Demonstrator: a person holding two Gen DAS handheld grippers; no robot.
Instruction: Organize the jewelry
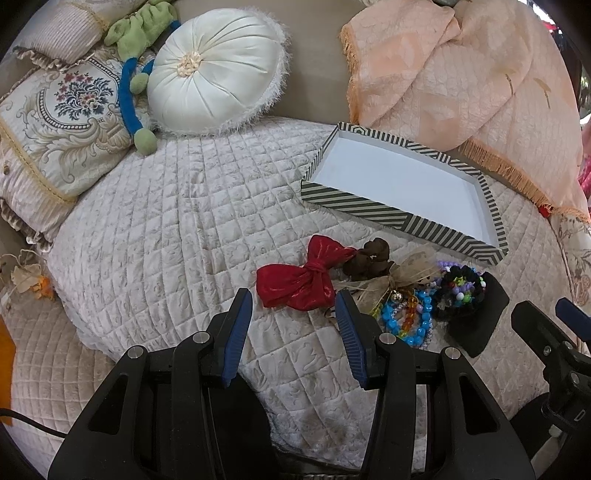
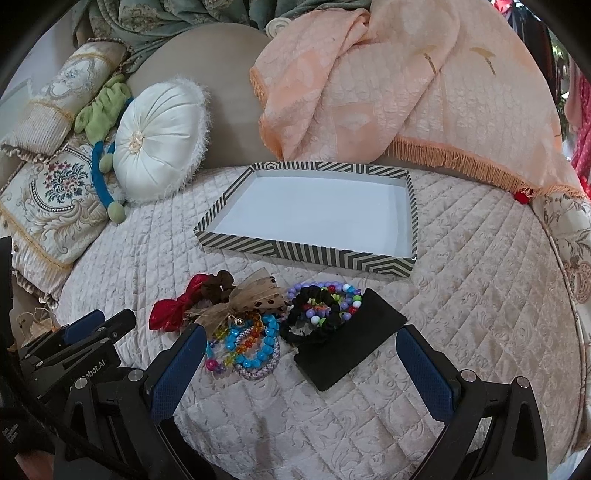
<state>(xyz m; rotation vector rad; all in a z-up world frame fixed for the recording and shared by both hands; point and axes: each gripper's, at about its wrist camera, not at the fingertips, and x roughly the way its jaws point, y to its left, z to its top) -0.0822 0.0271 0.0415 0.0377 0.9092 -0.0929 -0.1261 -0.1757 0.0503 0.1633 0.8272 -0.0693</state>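
A striped shallow tray with a white, empty floor lies on the quilted cover. In front of it is a heap: a red bow, a brown scrunchie, a tan gauze bow, bright beaded bracelets, and a black scrunchie with beads on a black pouch. My left gripper is open just short of the red bow. My right gripper stands wide open in front of the bracelets and pouch, gripping nothing.
A round white cushion, an embroidered pillow and a green plush toy lie at the back left. A peach fringed throw is draped behind the tray. The quilted cover spreads left of the heap.
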